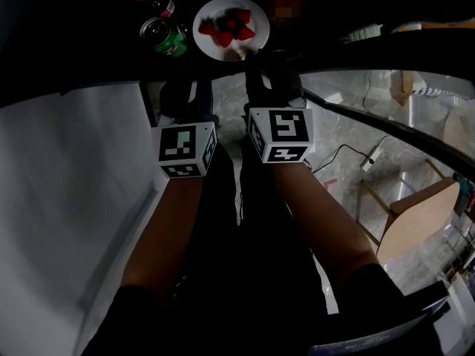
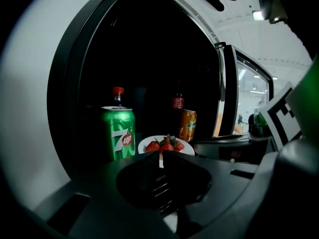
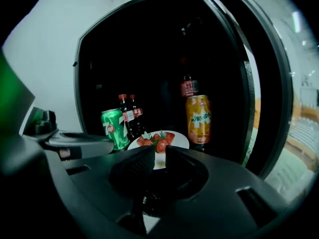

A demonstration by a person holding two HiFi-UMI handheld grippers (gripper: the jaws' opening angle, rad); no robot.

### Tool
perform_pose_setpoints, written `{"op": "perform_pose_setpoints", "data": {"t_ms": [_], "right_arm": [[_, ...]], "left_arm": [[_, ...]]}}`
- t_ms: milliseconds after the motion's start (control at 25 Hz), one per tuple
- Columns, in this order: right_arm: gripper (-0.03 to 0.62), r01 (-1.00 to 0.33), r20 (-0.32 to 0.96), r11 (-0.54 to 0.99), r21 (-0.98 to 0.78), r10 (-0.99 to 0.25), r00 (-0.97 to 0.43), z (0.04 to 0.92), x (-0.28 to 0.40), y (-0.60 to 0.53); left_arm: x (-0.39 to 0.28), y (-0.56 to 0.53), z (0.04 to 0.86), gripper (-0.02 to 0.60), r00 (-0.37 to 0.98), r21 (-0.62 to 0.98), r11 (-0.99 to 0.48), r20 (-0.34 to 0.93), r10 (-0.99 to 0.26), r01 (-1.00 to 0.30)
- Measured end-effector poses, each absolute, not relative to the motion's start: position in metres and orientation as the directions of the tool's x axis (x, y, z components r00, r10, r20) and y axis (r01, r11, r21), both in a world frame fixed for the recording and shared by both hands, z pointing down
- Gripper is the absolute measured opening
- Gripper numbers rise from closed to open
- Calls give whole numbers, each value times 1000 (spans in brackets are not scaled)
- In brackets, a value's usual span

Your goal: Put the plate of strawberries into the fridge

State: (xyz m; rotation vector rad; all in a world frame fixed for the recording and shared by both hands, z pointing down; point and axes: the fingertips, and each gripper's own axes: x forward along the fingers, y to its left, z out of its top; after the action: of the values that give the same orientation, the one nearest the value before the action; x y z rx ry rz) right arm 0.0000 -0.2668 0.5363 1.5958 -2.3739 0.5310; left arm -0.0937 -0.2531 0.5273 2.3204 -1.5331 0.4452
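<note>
plate point(image 1: 221, 6) sits in fridge point(image 2: 149, 59), top centre; left gripper point(image 2: 160, 159) closed, right gripper point(image 3: 156, 156) cracked open, both empty, so back straight out, avoid green can point(image 2: 118, 133).

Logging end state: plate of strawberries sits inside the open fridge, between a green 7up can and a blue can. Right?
Not quite: the second can is orange, a Mirinda, not blue, as the right gripper view shows. The rest holds: the plate of strawberries sits inside the open fridge, between that can and the green 7up can.
</note>
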Motion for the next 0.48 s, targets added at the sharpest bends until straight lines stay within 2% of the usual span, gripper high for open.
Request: {"op": "perform_pose_setpoints", "data": {"t_ms": [160, 480], "right_arm": [[54, -917, 408, 385, -101, -825, -392, 549, -6, -259], [54, -904, 435, 419, -82, -801, -411, 566, -19, -256]], "left_arm": [[-93, -254, 530, 8, 369, 98, -365, 433, -822, -926], [-96, -253, 534, 8, 367, 107, -357, 435, -822, -928]]}}
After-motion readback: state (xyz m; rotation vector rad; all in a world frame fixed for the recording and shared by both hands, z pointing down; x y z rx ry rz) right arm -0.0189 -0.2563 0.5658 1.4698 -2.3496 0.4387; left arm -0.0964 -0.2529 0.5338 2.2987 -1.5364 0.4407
